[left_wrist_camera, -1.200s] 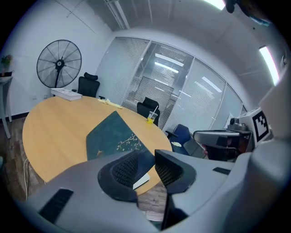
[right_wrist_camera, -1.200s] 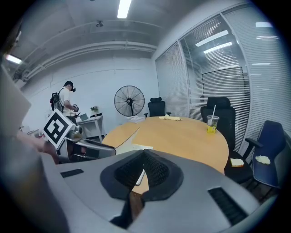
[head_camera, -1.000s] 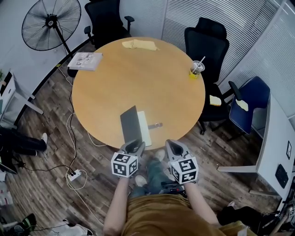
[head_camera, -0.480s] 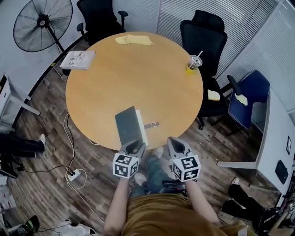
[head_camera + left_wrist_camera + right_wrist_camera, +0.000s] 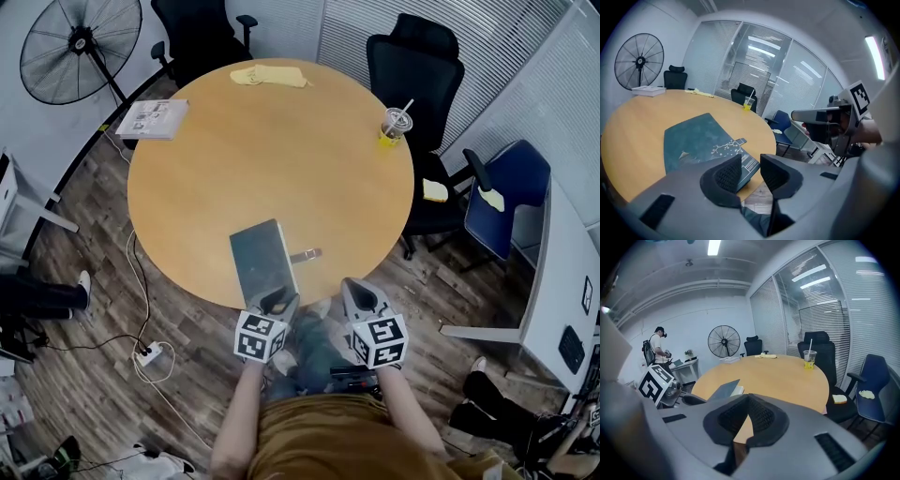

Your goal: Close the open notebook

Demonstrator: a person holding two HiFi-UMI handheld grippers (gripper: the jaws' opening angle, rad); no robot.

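Note:
The notebook (image 5: 262,262) lies at the near edge of the round wooden table (image 5: 281,159), its dark teal cover down over the pages and its strap (image 5: 309,254) sticking out to the right. In the left gripper view the cover (image 5: 698,140) looks flat, with a lined page edge at the near corner. My left gripper (image 5: 278,300) hangs just off the notebook's near edge; its jaws have just been opening and stand open (image 5: 751,161) with nothing between them. My right gripper (image 5: 356,291) hovers off the table edge to the right, its pads meeting (image 5: 749,399).
A booklet (image 5: 152,118), a yellow cloth (image 5: 267,77) and a drink cup with a straw (image 5: 396,124) sit on the far side of the table. Black chairs (image 5: 412,56), a blue chair (image 5: 511,197) and a standing fan (image 5: 80,42) ring it. Cables (image 5: 150,354) lie on the floor.
The notebook's cover has dropped from steeply raised to lying over the pages. My left gripper has drawn back and down from it. The right gripper has shifted only slightly.

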